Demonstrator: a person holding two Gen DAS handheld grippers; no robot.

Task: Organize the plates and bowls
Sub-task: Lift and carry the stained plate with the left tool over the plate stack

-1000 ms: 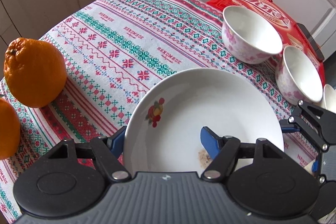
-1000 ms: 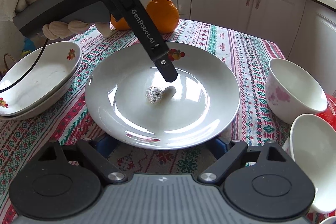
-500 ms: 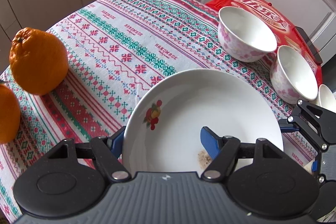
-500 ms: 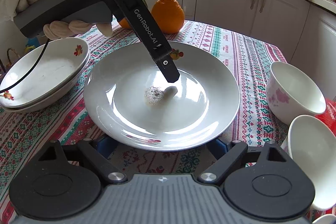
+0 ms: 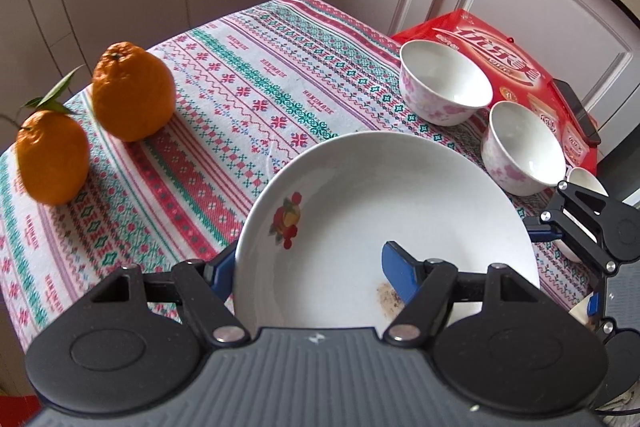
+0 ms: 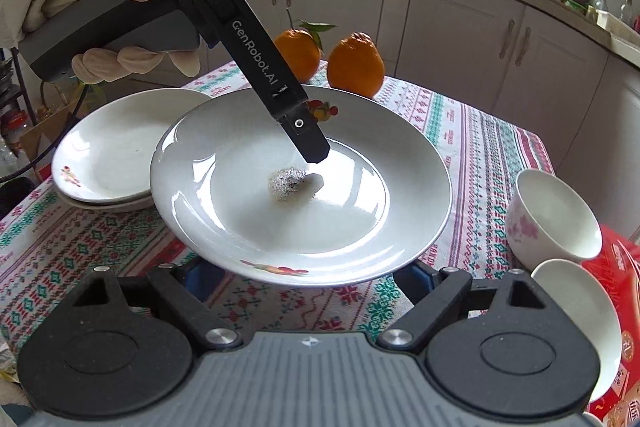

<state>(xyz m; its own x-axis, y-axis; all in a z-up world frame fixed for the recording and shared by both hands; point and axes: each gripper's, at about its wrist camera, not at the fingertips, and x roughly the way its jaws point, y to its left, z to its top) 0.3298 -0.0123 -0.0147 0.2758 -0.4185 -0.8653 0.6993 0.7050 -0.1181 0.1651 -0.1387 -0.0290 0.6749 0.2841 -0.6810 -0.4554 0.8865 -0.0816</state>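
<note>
Task partly done, by the look of it. Two plates stacked (image 6: 108, 155) at left side of table (image 6: 480, 147). Third plate (image 6: 300, 187) lifted off the cloth, tilted, rim overlapping the stack's edge in right wrist view. Held by left gripper (image 5: 308, 267): jaws closed on the plate's near rim, one blue pad under, one on top inside the dish. Speck of dried residue at plate centre. Right gripper (image 6: 304, 275) wide open just under the plate's near rim, holding nothing; contact with plate cannot be told.

Left to do, as judged: plate onto the stack, then bowls. Bowl (image 6: 556, 219) upright at right; second bowl (image 6: 580, 323) beside it on the red packet (image 6: 612, 267), looks tipped toward camera. Third small white piece at the edge of left wrist view, too cut off to name. Bowls not nested yet.

Room: short path to the stack, nothing between. Two oranges (image 6: 356, 63) at far edge, behind the plate, near enough to brush if swung wide. Stack sits close to the table's left edge; risk of pushing it off if plate lands hard. Middle of cloth bare in left wrist view.
</note>
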